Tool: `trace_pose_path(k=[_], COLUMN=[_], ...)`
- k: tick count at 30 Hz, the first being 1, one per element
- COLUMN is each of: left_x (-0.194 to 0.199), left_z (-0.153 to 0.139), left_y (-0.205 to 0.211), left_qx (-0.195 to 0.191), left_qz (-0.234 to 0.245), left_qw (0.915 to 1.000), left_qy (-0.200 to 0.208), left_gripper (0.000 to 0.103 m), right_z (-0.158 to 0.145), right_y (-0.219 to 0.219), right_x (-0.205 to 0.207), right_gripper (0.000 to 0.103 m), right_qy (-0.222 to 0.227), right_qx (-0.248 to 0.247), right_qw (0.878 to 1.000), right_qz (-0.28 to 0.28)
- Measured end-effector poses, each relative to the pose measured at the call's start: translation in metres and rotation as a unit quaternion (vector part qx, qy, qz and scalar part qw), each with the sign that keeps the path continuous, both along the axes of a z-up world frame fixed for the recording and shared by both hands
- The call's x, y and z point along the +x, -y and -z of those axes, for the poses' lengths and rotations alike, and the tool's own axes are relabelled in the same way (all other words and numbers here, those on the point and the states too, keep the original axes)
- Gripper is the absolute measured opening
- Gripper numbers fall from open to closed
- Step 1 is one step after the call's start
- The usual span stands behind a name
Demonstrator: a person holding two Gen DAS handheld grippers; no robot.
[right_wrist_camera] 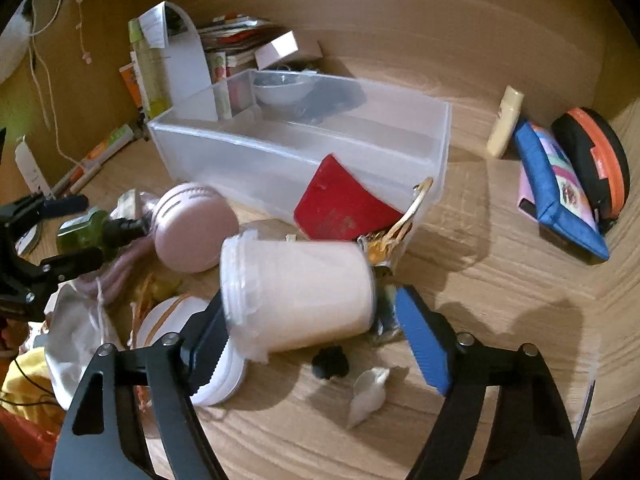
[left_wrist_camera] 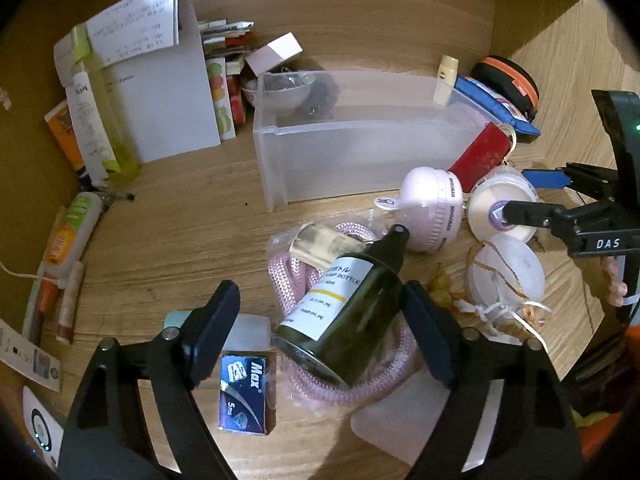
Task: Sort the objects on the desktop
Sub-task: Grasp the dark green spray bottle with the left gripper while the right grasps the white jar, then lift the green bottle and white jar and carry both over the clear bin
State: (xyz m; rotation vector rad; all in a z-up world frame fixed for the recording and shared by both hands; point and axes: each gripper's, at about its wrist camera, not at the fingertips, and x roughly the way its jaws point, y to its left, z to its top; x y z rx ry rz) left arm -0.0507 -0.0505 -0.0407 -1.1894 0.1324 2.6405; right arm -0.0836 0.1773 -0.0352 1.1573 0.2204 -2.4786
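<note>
- At our left, the left gripper (left_wrist_camera: pixel 320 332) has its fingers spread around a dark green pump bottle (left_wrist_camera: pixel 348 312). The bottle lies on its side over a bagged pink rope (left_wrist_camera: pixel 304 280). Its long axis runs away from us and a little to the right, base toward the gripper and black pump head pointing at the clear plastic bin (left_wrist_camera: pixel 360 136).
- The right-hand finger (left_wrist_camera: pixel 432 336) seems to touch the bottle's side, while the left-hand one stands apart over the desk (left_wrist_camera: pixel 180 240); we judge this no firm hold yet.
- A blue staple box (left_wrist_camera: pixel 246 392) sits just beside the bottle's base, below the left-hand finger.
- Further right, the right gripper (right_wrist_camera: pixel 312 336) has its fingers spread on either side of a white jar (right_wrist_camera: pixel 300 292). The jar lies tilted on its side, crosswise to the fingers, with its rim to the left.
- We cannot tell whether either finger presses the jar.
- The bin lies straight ahead of both grippers, open side up, and the red card (right_wrist_camera: pixel 340 204) leans against its near wall.
- Each arm is nearest its own thing; both reach forward, low over the clutter.
</note>
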Motion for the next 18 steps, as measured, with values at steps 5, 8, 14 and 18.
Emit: trace_pose_path(k=[5, 8, 14, 18], left_x=[-0.005, -0.005, -0.001, 0.004], left_z=[0.007, 0.009, 0.005, -0.005], left_y=[0.004, 0.005, 0.008, 0.010], left_qx=[0.011, 0.014, 0.013, 0.014], left_qz=[-0.006, -0.014, -0.037, -0.040], left_qw=[0.9999, 0.9998, 0.9991, 0.9986], left_qy=[0.009, 0.008, -0.014, -0.033], left_gripper=[0.074, 0.064, 0.064, 0.064], right_z=[0.000, 0.000, -0.001, -0.001], right_y=[0.003, 0.007, 0.007, 0.005], right_x=[-0.005, -0.007, -0.008, -0.004], right_gripper=[0.072, 0.069, 0.063, 0.063], right_qy=[-0.002, -0.006, -0.004, -0.003], right_qx=[-0.002, 0.005, 0.001, 0.001], right_qw=[1.000, 1.000, 1.000, 1.000], right_qz=[-0.012, -0.018, -0.019, -0.011])
